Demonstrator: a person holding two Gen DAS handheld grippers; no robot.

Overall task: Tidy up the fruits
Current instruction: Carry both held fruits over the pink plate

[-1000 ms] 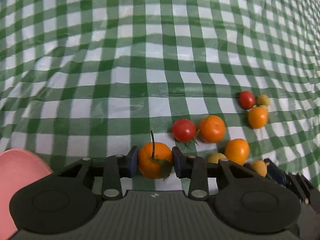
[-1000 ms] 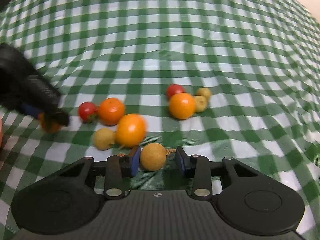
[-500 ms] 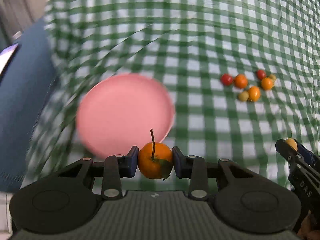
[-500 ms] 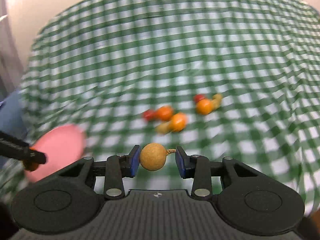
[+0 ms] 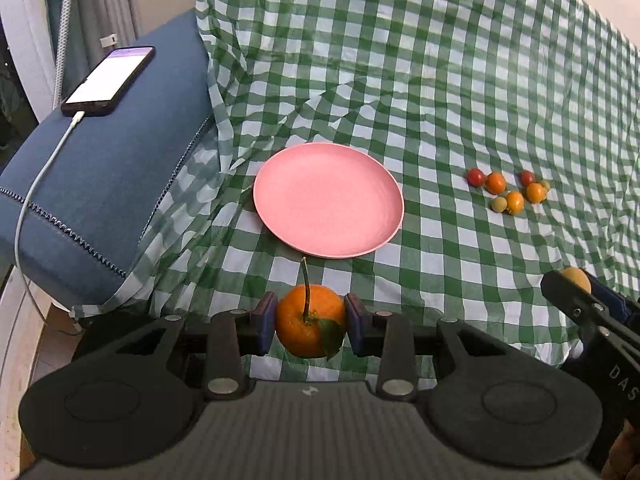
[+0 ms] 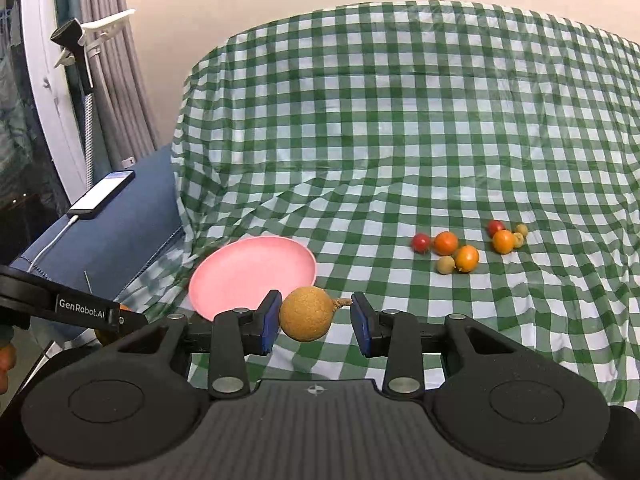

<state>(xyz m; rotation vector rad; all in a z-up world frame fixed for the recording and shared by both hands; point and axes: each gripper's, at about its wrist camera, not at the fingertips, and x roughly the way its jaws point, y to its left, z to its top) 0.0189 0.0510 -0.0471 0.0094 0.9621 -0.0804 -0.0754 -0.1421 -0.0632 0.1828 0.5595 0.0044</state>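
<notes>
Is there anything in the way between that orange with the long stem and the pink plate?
Nothing visible. The orange, clamped in the left tongs, hangs just short of the pink plate, with only bare checked cloth between them. The plate itself holds nothing.

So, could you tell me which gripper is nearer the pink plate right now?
Left. The left gripper, holding an orange, sits just short of the plate's near rim. The right gripper, holding a tan fruit, is further off to the plate's right.
</notes>
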